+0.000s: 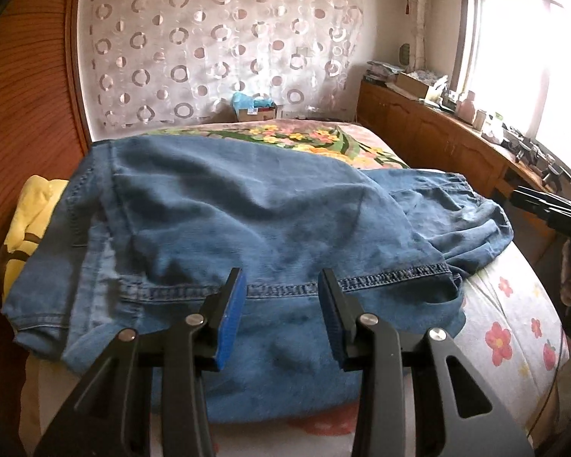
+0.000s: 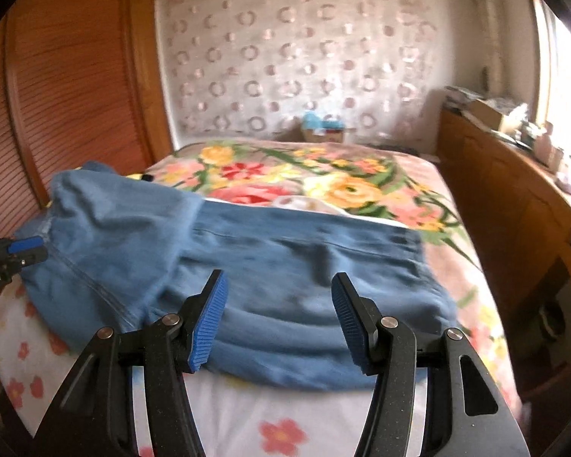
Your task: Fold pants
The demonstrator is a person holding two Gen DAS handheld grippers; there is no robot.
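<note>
Across the near end of the flowered bed (image 2: 247, 419), blue pants (image 1: 247, 209) lie partly folded; left claw (image 1: 281, 285) and right claw (image 2: 278, 293) hover over them, parted and empty, seemingly ready to regrip.

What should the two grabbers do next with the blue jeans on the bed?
Probably pinch the near edge of the jeans and fold again: both the left gripper and right gripper are open, holding nothing, and the denim lies folded but rumpled.

We see the blue denim pants (image 1: 247, 221) lying folded over themselves across the near end of the bed (image 1: 514, 327). One hemmed leg (stitching showing) drapes atop the rest.
</note>
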